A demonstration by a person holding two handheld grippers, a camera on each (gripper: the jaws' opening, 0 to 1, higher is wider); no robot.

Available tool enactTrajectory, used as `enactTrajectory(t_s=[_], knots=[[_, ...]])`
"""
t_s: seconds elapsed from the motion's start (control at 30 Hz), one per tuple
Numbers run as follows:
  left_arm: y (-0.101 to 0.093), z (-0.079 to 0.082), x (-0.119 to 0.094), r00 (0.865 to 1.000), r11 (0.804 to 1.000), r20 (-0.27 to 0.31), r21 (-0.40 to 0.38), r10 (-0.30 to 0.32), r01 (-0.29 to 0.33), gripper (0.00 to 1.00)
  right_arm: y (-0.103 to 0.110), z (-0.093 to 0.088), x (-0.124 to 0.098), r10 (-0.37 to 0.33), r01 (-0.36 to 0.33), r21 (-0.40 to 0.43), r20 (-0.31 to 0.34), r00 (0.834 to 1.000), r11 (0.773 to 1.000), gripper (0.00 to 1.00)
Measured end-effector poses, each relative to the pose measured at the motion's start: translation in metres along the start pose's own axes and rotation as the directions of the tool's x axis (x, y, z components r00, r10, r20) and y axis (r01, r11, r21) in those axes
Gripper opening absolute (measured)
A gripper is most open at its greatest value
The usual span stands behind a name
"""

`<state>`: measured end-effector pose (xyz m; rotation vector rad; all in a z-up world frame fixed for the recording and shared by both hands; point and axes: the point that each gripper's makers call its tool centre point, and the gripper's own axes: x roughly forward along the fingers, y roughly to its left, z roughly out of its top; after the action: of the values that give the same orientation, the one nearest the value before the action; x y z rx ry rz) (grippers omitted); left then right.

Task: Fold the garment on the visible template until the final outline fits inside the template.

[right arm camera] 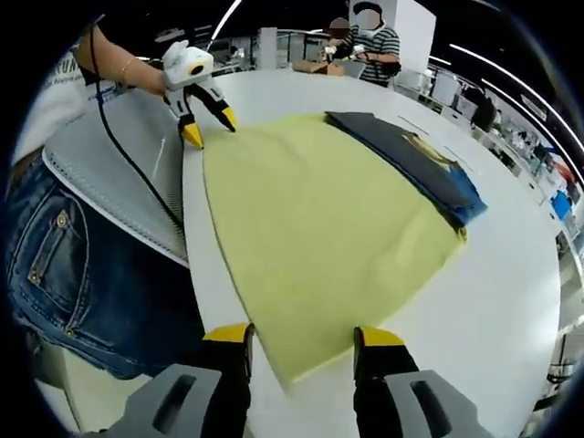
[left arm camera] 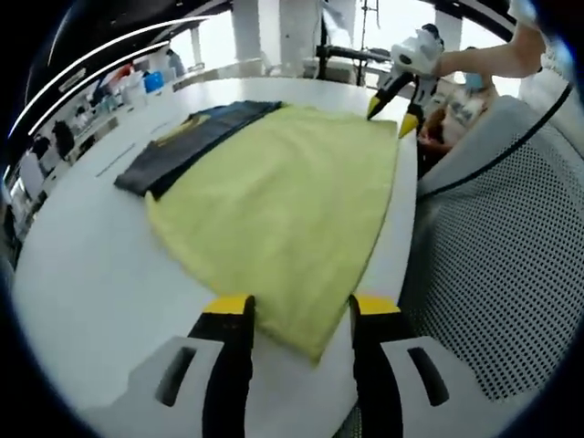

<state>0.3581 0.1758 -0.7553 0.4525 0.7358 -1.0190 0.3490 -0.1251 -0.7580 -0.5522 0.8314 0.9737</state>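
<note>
A pale yellow garment [left arm camera: 283,201] lies spread flat on the white table [left arm camera: 91,274]. A dark blue folded piece with a yellow print [left arm camera: 187,141] runs along its far side and touches it. In the left gripper view my left gripper [left arm camera: 301,310] is open, with a near corner of the garment lying between its jaws. The right gripper [left arm camera: 392,116] is open at the garment's far right corner. In the right gripper view my right gripper [right arm camera: 303,338] stands open over a corner of the yellow garment [right arm camera: 319,219]. The left gripper [right arm camera: 210,128] is open at the opposite corner, and the dark blue piece [right arm camera: 411,160] lies to the right.
The person stands against the table edge, with blue jeans [right arm camera: 82,274] and a grey dotted fabric [right arm camera: 119,182] close beside the garment. A black cable [right arm camera: 137,173] hangs from the left gripper. A cardboard box [right arm camera: 315,66] and other people are at the table's far end.
</note>
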Motion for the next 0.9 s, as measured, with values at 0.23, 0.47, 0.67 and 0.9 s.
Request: enactTrajectory(t_s=[0.23,0.47,0.67,0.9], knots=[[-0.002,-0.006,-0.004,1.0,0.999,-0.017,0.045,-0.018,0.019,0.36,-0.001,-0.002,-0.001,0.007,-0.007,0.019,0.004,1.0,1.0,0.37],[0.001,-0.002,-0.003,1.0,0.999,-0.021,0.045,-0.018,0.019,0.12,-0.003,-0.002,0.0,0.013,-0.013,0.022,-0.011,1.0,1.0,0.22],[0.002,0.0,-0.002,1.0,0.999,-0.008,0.037,0.0,0.0,0.09,-0.008,-0.001,0.002,-0.001,0.001,0.021,-0.011,1.0,1.0,0.08],[0.005,0.003,-0.006,1.0,0.999,-0.02,0.038,0.011,-0.01,0.02,-0.015,0.005,-0.002,-0.001,0.001,0.034,0.003,1.0,0.999,0.0]])
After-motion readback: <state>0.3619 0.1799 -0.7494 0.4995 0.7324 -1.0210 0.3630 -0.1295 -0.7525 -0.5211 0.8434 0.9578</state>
